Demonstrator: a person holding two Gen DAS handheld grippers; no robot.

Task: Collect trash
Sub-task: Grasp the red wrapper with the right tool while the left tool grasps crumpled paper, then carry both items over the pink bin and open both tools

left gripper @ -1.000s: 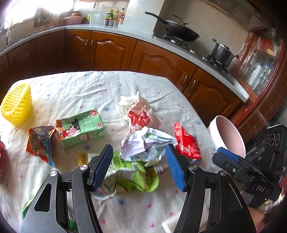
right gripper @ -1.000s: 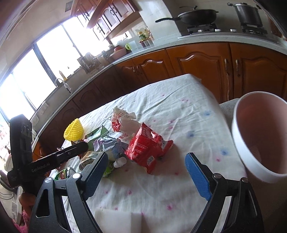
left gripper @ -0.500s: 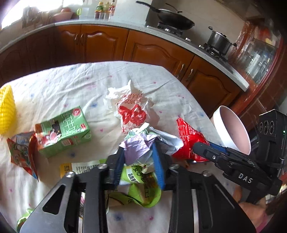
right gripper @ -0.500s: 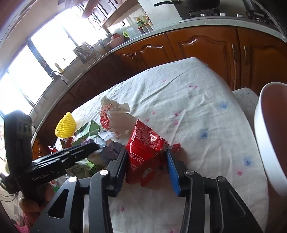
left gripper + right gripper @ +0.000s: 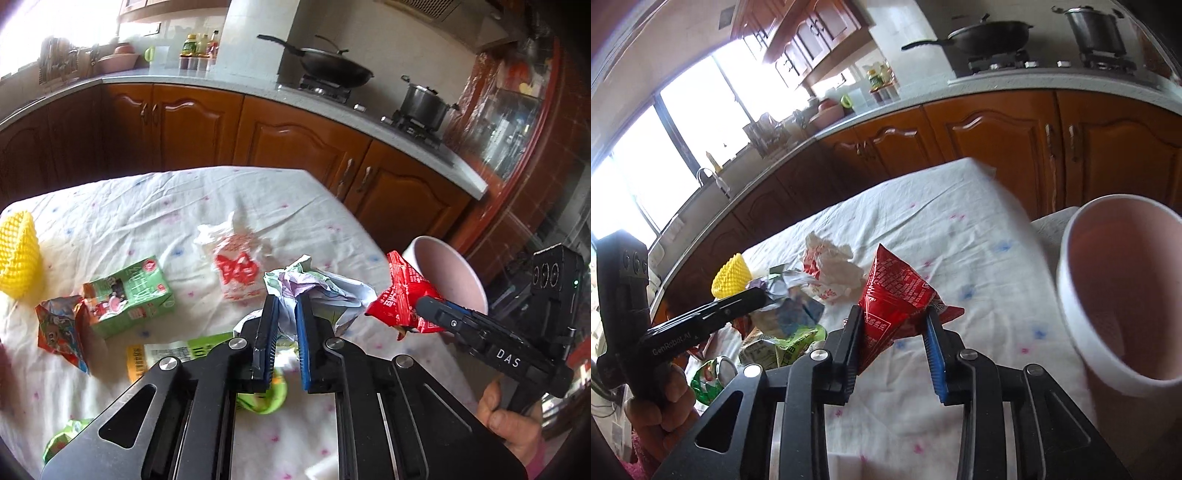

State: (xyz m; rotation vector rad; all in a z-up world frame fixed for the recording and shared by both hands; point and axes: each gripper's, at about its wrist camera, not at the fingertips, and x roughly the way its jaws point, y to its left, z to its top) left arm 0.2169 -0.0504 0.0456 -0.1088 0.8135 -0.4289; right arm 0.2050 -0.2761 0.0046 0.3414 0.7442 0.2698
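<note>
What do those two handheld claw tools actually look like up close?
Both are black metal frames with silver bolts and blue ribbed pads on the fingers. The left gripper reads "GenRobot.AI" along its side, the right gripper "DAS". Each carries a black camera box. A pink fuzzy sleeve shows at the left wrist.

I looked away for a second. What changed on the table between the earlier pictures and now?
Both jaws, open before, are closing: the left hand-held gripper on the crumpled pale paper wrapper, the right hand-held gripper on the red foil snack packet, now lifted. The green carton and yellow foam net stayed.
</note>
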